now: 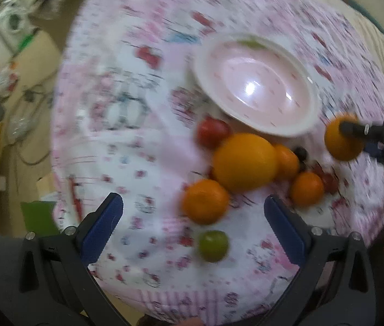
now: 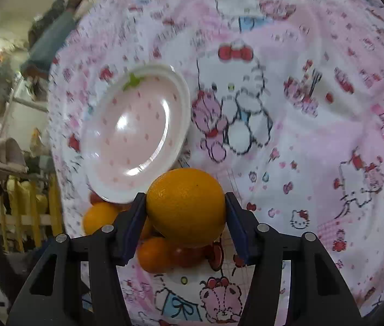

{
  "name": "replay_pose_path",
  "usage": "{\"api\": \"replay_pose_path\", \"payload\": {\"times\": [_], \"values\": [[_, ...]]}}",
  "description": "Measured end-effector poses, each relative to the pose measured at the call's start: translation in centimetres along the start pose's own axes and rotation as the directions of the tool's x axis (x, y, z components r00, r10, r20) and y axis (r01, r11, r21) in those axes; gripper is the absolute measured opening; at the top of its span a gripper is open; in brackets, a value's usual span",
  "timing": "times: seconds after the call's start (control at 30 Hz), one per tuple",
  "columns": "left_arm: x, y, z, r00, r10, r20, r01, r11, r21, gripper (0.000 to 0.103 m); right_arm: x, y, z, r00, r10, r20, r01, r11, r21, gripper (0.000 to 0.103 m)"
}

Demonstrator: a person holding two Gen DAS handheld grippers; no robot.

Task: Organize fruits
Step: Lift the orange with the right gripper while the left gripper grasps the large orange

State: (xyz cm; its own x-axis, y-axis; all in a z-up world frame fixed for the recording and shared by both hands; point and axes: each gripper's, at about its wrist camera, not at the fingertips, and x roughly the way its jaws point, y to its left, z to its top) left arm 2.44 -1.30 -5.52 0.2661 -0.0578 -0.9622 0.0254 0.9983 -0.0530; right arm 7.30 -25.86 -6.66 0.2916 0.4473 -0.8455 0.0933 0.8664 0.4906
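Observation:
A pink strawberry-pattern plate (image 1: pixel 257 62) lies empty on the patterned cloth; it also shows in the right wrist view (image 2: pixel 135 135). My right gripper (image 2: pixel 185 214) is shut on an orange (image 2: pixel 186 206), held above the fruit pile just short of the plate; the orange shows in the left wrist view (image 1: pixel 341 141) at the right. My left gripper (image 1: pixel 192 217) is open and empty above a small orange (image 1: pixel 205 201) and a green lime (image 1: pixel 213 245). A big orange (image 1: pixel 246 161), a red fruit (image 1: pixel 212 133) and more small oranges (image 1: pixel 307 188) lie in front of the plate.
The round table wears a pink and white cartoon cloth (image 2: pixel 314 135). Small dark and red fruits (image 1: pixel 327 179) lie among the oranges. Beyond the table's left edge are yellow railings (image 2: pixel 37 203) and room clutter (image 1: pixel 10 24).

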Motion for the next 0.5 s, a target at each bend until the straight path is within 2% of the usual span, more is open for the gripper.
{"api": "replay_pose_path", "payload": {"times": [0.1,0.27,0.33,0.5], "values": [[0.6,-1.9,0.9,0.999,-0.036,-0.031,0.037,0.998,0.055,0.095,-1.5,-0.5,0.1,0.999,0.025,0.038,-0.026,0.999,0.029,0.059],[1.7,-4.6,2.6,0.996,-0.047,-0.072,0.058,0.988,0.146,0.090,-3.1,-1.5,0.6,0.996,0.048,0.076,-0.053,0.996,0.068,0.059],[2.5,-4.9,3.3,0.995,-0.034,-0.092,0.050,0.984,0.168,0.079,-3.3,-1.6,0.9,0.995,0.054,0.080,-0.060,0.996,0.073,0.059],[4.2,-5.0,4.1,0.989,-0.022,-0.147,0.049,0.982,0.183,0.062,-3.5,-1.0,1.4,0.993,0.071,0.091,-0.077,0.995,0.061,0.059]]}}
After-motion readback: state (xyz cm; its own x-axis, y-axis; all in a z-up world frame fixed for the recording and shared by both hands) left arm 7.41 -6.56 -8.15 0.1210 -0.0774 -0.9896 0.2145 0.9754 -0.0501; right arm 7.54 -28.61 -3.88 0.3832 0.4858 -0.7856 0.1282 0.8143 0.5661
